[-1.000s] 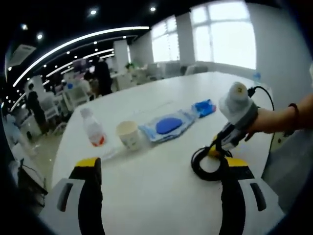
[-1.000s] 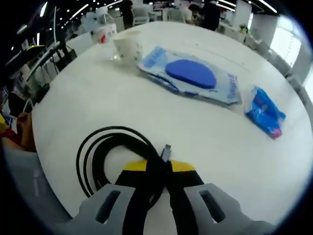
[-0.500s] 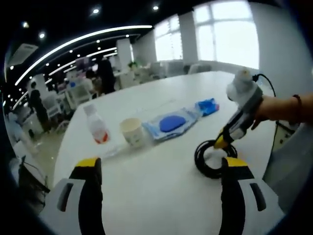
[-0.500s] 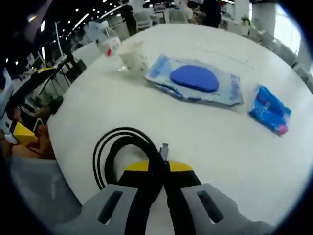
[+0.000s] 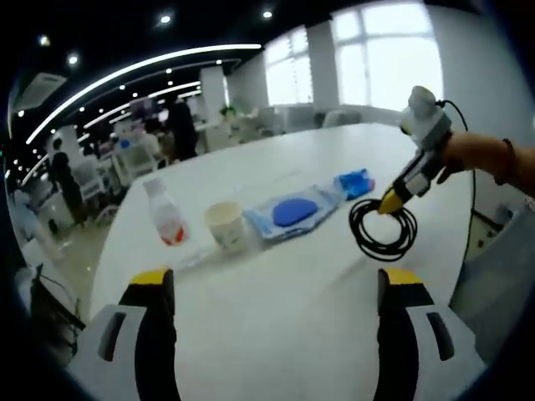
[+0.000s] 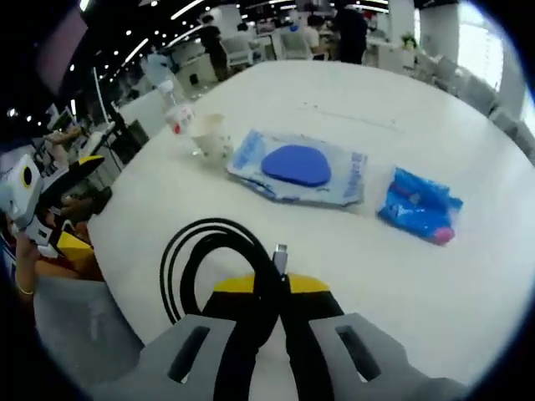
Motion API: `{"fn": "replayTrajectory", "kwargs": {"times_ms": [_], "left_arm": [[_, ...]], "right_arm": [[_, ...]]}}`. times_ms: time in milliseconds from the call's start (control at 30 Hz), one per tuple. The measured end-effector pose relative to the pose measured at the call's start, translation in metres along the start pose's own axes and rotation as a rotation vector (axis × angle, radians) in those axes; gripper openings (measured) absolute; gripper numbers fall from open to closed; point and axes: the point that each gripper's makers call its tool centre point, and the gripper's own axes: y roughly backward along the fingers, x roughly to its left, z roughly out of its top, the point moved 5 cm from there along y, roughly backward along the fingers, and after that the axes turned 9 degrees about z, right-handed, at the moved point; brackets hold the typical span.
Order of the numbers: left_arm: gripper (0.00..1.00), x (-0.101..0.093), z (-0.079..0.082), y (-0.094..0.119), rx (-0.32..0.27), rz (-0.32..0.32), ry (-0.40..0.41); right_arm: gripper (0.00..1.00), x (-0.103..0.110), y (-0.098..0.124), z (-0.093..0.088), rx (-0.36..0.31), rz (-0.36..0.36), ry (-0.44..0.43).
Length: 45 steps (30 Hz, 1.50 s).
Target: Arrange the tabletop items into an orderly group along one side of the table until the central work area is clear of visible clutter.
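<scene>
The right gripper (image 6: pixel 276 288) pinches a black cable (image 6: pixel 213 271) and holds the coil up off the table (image 6: pixel 435 284). Ahead of it lie a blue pack (image 6: pixel 303 167), a blue bag (image 6: pixel 418 207), a cup (image 6: pixel 209 135) and a bottle (image 6: pixel 174 113). The left gripper (image 5: pixel 272 288) is spread wide, holding nothing. This looks like the carrying step. Next, set the cable beside the row.

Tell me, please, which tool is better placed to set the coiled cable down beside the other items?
The right tool: it is already shut on the coiled black cable, near the blue packet. The left tool is open and holds nothing.
</scene>
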Motion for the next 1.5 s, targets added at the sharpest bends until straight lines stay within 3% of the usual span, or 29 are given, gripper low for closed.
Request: {"fn": "replayTrajectory", "kwargs": {"times_ms": [433,567,867,1333,1500], "left_arm": [[0.98,0.002,-0.001,0.0,0.006,0.014,0.0],[0.99,0.002,-0.002,-0.001,0.008,0.016,0.004],[0.98,0.005,-0.007,-0.003,0.025,0.019,0.007],[0.97,0.012,-0.013,-0.005,0.055,0.036,0.02],[0.95,0.015,-0.016,-0.006,0.063,0.046,0.026]], "right_arm": [[0.1,-0.048,0.008,0.004,-0.001,-0.071,-0.058],[0.1,-0.059,0.002,0.002,0.005,-0.053,-0.116],[0.1,-0.084,-0.014,-0.002,0.042,-0.06,-0.127],[0.11,-0.101,-0.035,-0.009,0.096,-0.081,-0.108],[0.12,-0.104,-0.039,-0.008,0.063,-0.092,-0.077]]}}
